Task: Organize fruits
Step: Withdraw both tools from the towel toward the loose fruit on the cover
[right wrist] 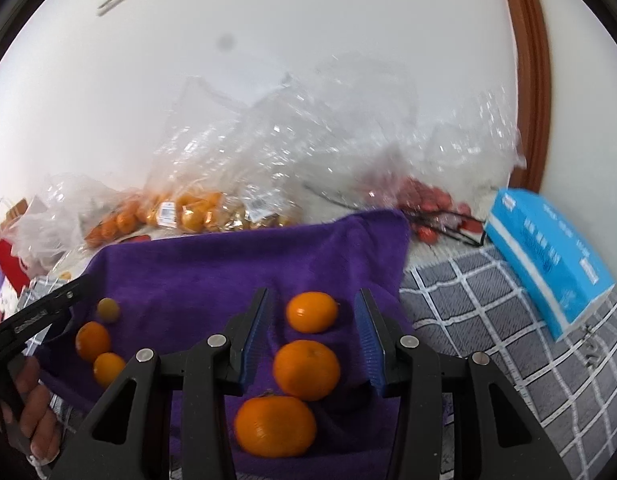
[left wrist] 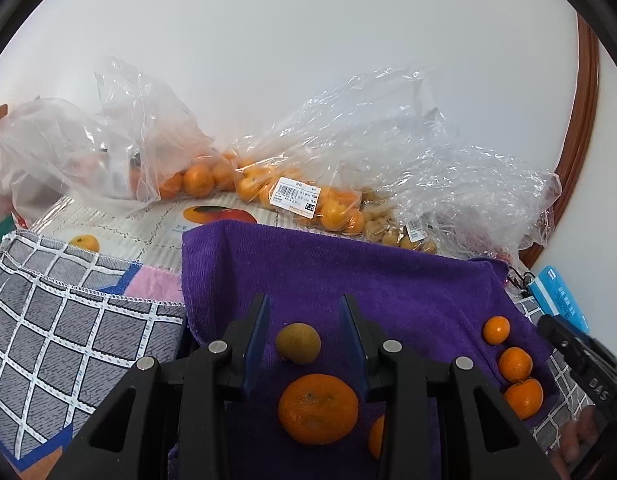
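Left hand-held gripper [left wrist: 304, 334]: jaws spread, nothing pinched. A small greenish-brown fruit [left wrist: 298, 343] lay on the purple towel [left wrist: 388, 280] between the blue pads, touching neither. A large mandarin [left wrist: 318, 408] sat just nearer the camera, under the jaws, with part of another orange fruit [left wrist: 377, 436] beside it at the right finger.

Right hand-held gripper [right wrist: 313, 334]: jaws spread and free of fruit. Three mandarins lay in a line on the purple towel: far one [right wrist: 311, 312] between the fingertips, middle one [right wrist: 306, 369] between the pads, near one [right wrist: 274, 426] below them. None touched a pad.

Right wrist view, left side: the other hand-held gripper's black body, held by a hand [right wrist: 32, 412], with the greenish fruit and two small mandarins [right wrist: 93, 340] close by on the towel.

Towel rested on a grey checked cloth [left wrist: 60, 344] on the tabletop [left wrist: 148, 224].

Containers behind the towel, left wrist view:
- Clear plastic bag [left wrist: 292, 184] with a barcode label [left wrist: 294, 196], holding many mandarins.
- Second clear bag [left wrist: 412, 232], labelled, holding small tan-brown fruits.
- Cloudy bag [left wrist: 68, 152] far left; contents unclear.
- Crumpled clear bag [left wrist: 488, 200] far right; in the blurred right wrist view, red items [right wrist: 424, 200] showed under it.

Blue tissue pack [right wrist: 548, 256] lay on the checked cloth, right of the towel. One loose mandarin [left wrist: 84, 243] sat on the tabletop beyond the cloth at left.
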`<move>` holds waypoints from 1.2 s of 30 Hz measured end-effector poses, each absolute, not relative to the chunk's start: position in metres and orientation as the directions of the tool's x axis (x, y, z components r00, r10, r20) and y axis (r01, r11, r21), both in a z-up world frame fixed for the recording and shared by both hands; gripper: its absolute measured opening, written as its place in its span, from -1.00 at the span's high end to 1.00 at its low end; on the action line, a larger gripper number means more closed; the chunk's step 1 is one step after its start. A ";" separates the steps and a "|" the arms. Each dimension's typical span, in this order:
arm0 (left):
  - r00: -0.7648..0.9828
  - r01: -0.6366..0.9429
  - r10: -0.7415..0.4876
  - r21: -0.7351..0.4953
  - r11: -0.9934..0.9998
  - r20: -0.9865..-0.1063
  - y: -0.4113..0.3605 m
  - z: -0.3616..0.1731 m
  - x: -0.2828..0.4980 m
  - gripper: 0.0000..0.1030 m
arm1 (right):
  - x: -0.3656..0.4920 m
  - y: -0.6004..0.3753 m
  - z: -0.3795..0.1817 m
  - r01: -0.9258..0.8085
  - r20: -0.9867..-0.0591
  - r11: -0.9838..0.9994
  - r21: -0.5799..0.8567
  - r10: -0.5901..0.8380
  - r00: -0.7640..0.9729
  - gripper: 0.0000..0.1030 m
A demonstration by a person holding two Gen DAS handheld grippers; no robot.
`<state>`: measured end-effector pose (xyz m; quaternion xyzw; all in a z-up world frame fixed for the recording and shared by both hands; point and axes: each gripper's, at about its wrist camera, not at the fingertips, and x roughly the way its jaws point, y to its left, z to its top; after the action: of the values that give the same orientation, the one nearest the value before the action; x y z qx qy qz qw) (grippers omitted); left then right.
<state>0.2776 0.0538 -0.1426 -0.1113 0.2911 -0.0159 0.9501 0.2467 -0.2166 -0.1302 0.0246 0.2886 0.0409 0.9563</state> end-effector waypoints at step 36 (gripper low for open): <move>0.705 -0.075 -0.135 -0.263 0.962 -0.697 0.116 -0.158 0.166 0.10 | 0.133 -0.121 -0.168 -0.327 -0.755 0.937 0.120 0.300 0.583 0.23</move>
<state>0.1662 0.1159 -0.1575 -0.1372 0.3839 -0.0164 0.9130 0.1335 -0.1209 -0.1678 -0.0157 0.4211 0.1761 0.8896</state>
